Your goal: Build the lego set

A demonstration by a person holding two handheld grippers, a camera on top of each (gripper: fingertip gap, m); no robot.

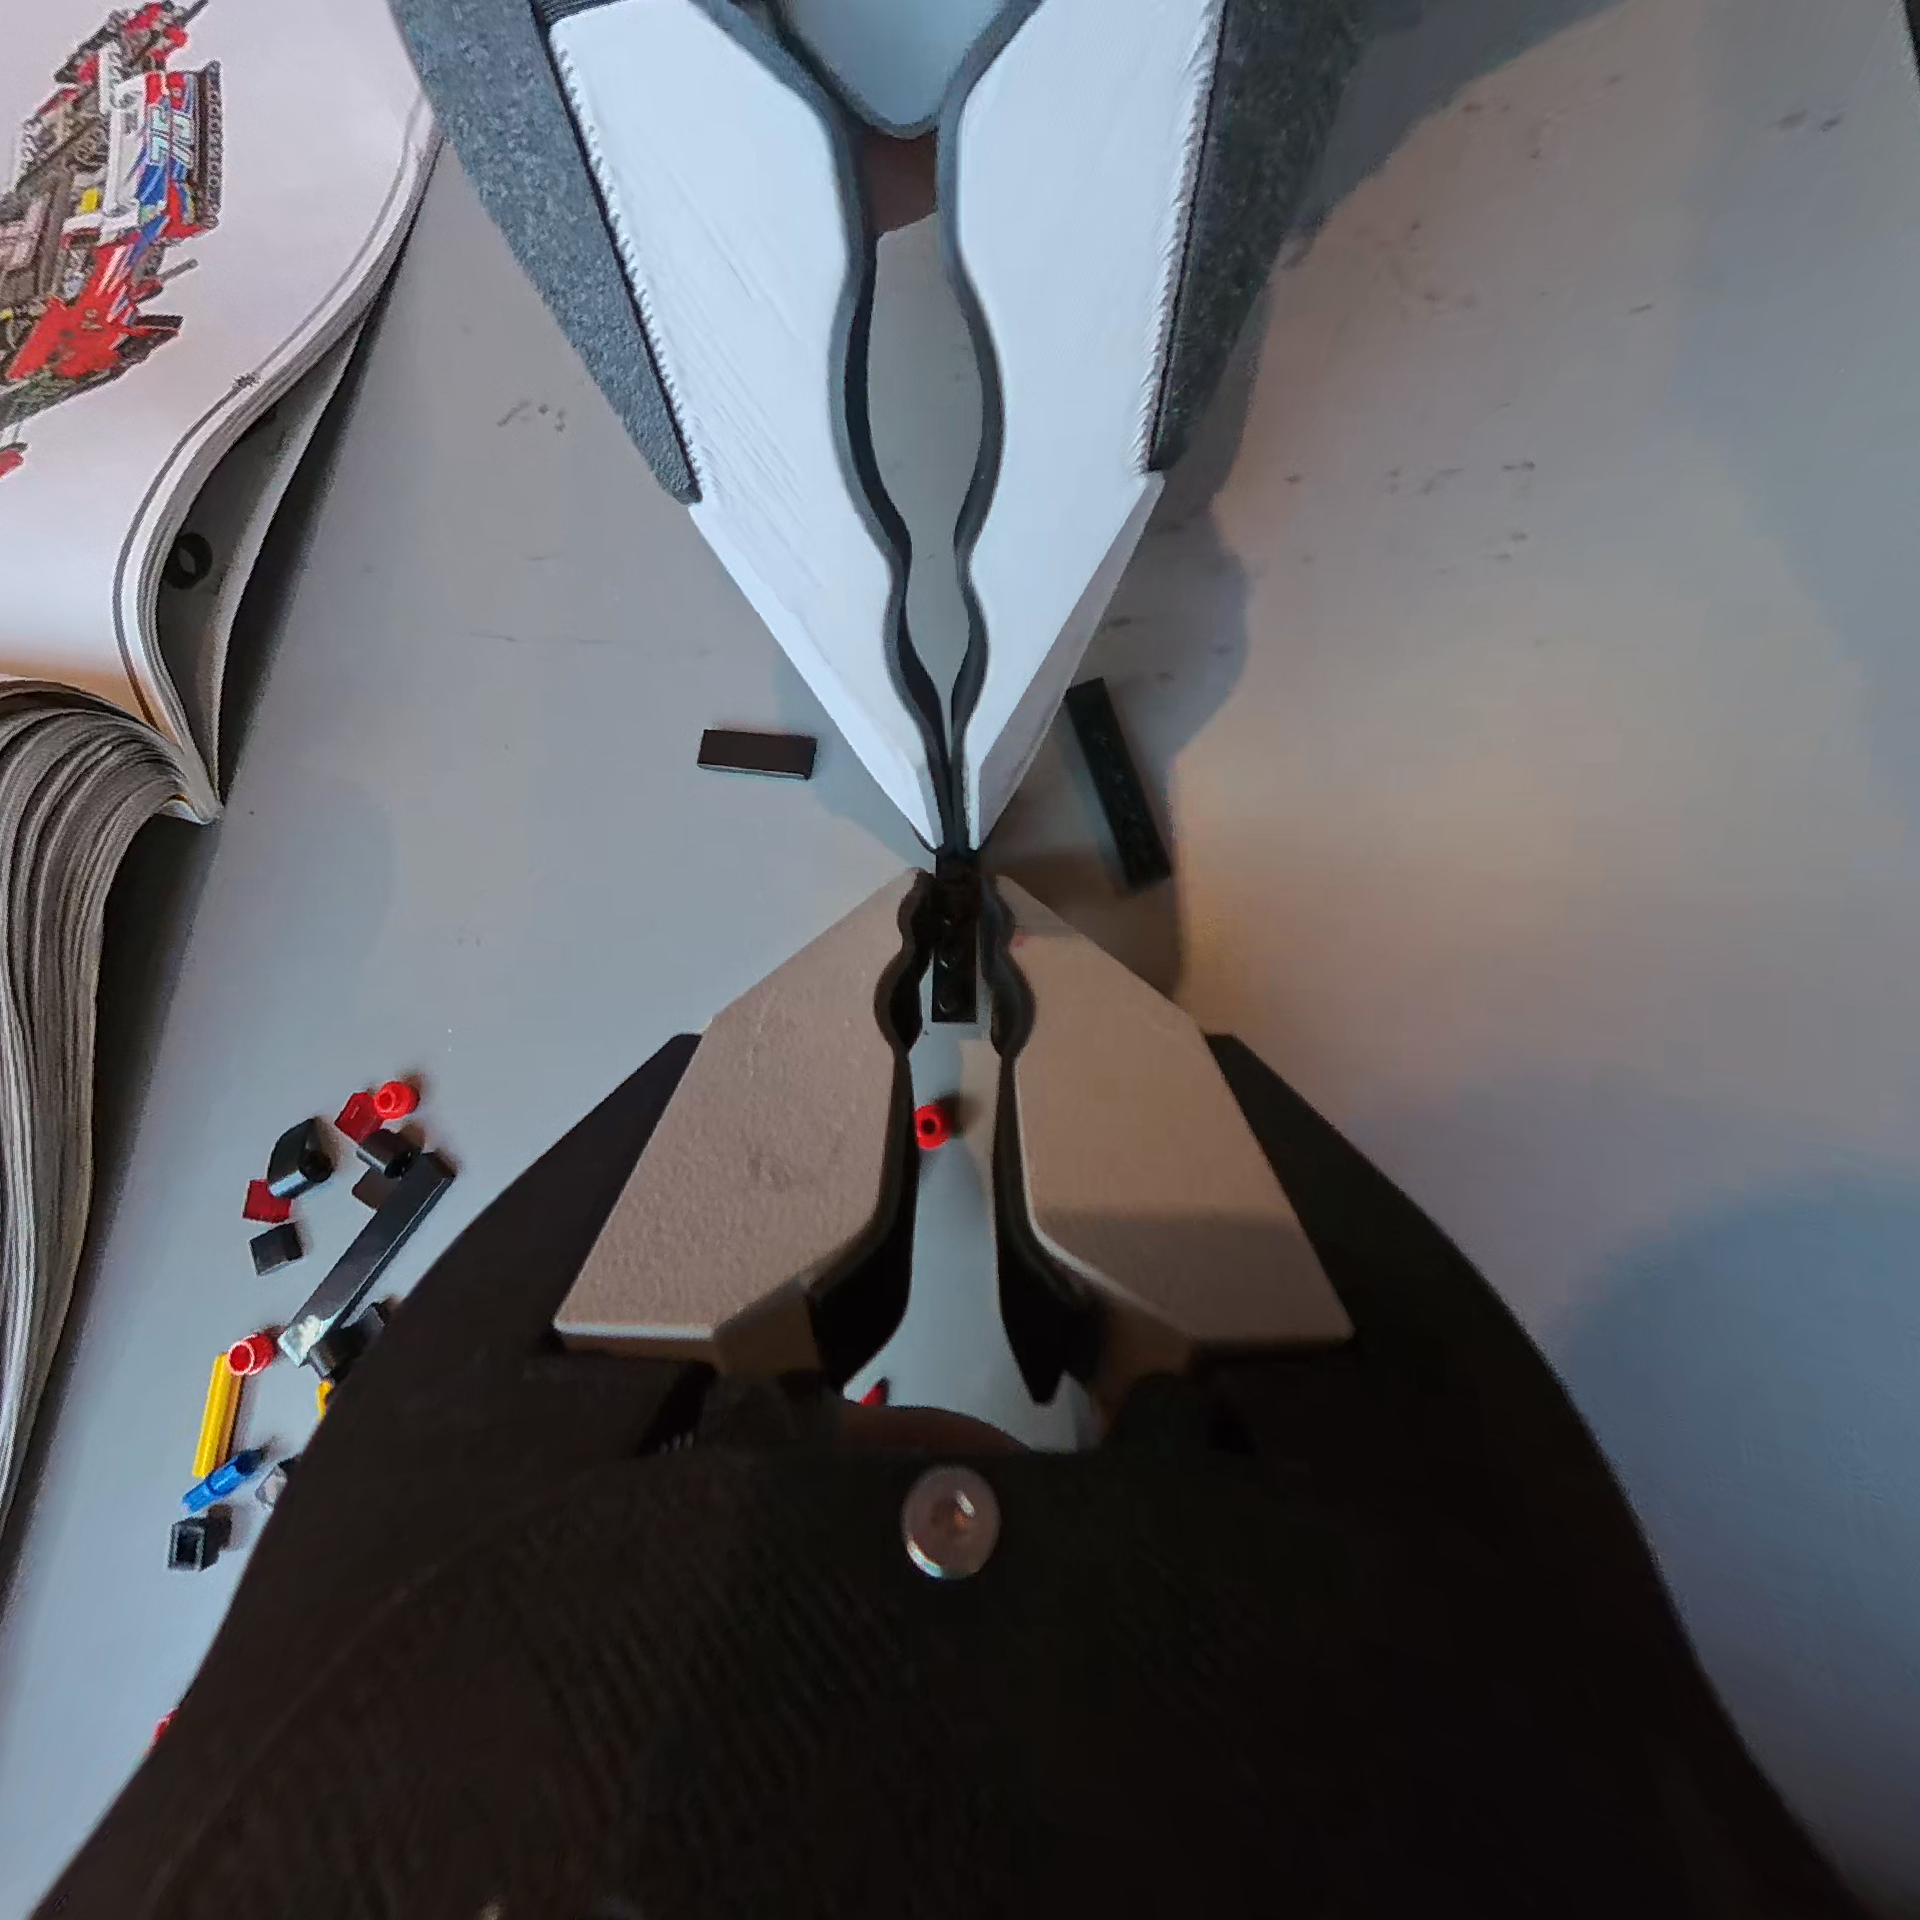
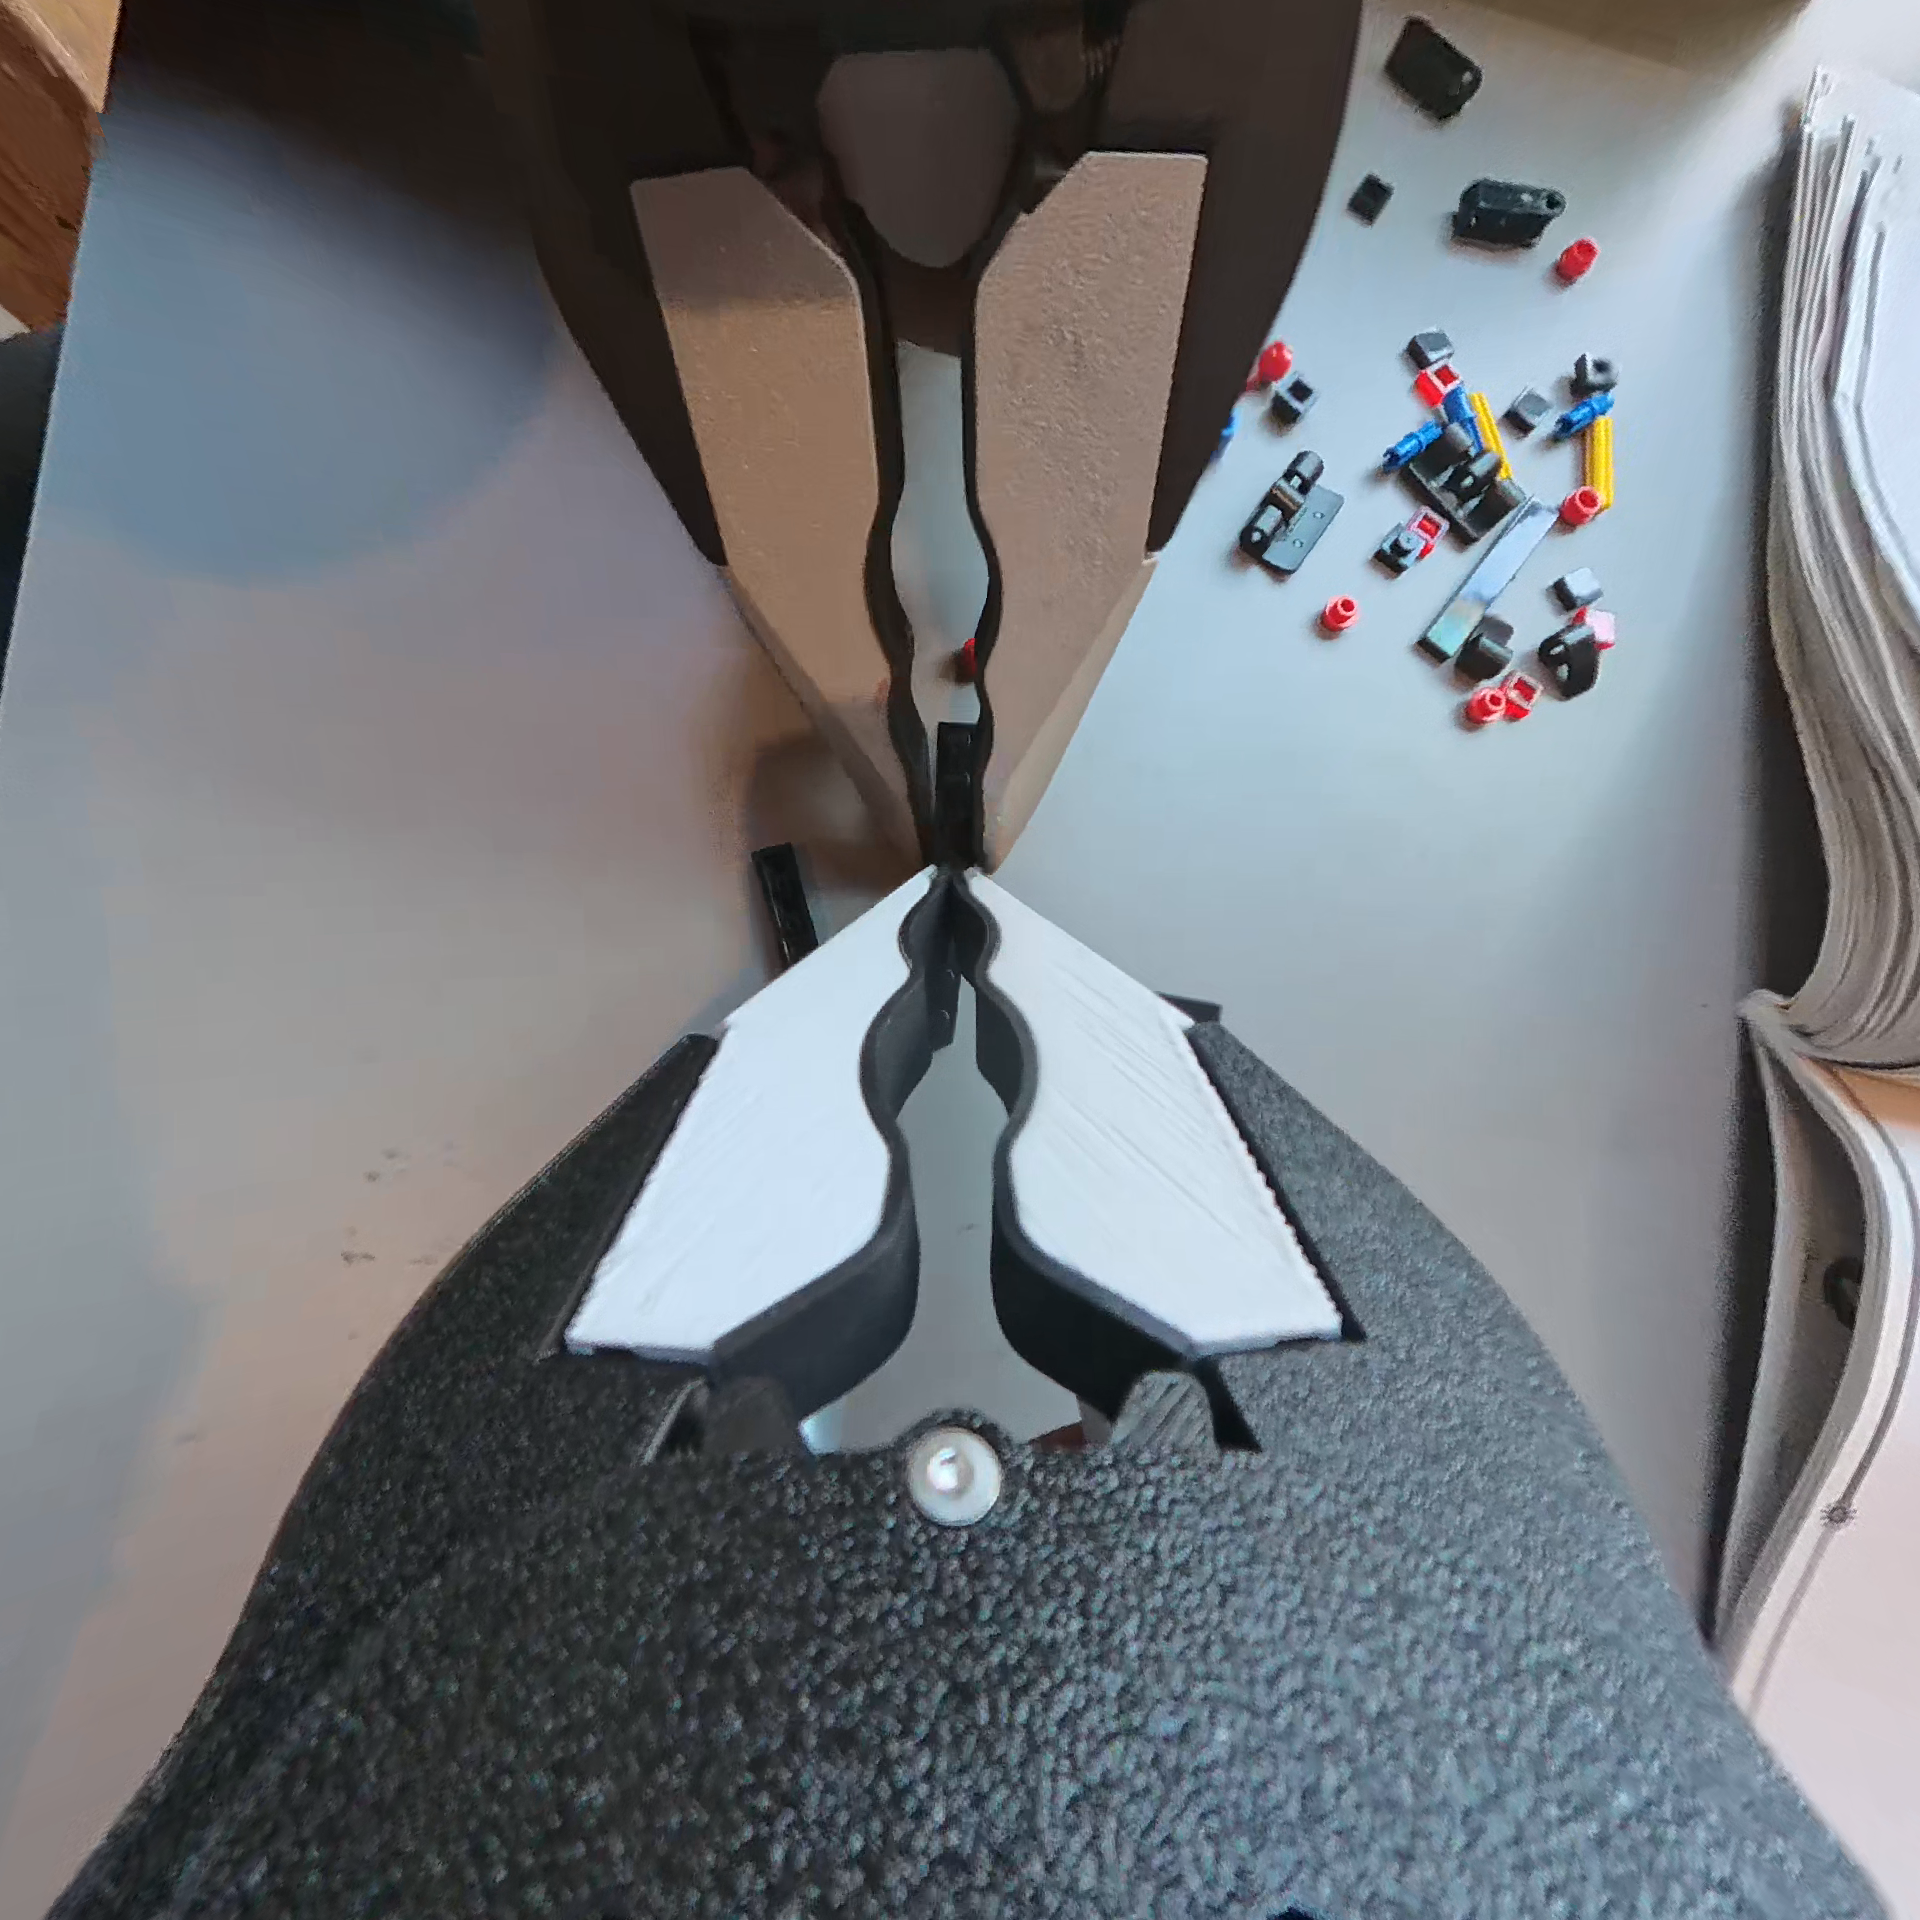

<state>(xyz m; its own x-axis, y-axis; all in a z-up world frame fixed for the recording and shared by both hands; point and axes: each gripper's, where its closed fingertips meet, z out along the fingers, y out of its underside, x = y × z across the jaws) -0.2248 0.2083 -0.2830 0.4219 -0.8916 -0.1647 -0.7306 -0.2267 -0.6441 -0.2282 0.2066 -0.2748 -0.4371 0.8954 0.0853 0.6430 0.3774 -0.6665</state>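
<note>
Wooden corner (image 2: 42, 156) shows only beside right hand-held gripper (image 2: 951, 883).

left gripper (image 1: 954, 914) and right gripper (image 2: 951, 883) tip to tip, jaws nearly closed

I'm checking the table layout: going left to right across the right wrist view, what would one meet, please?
Loose black plate → right gripper, shut on a black piece → scattered small bricks → open instruction booklet.
</note>
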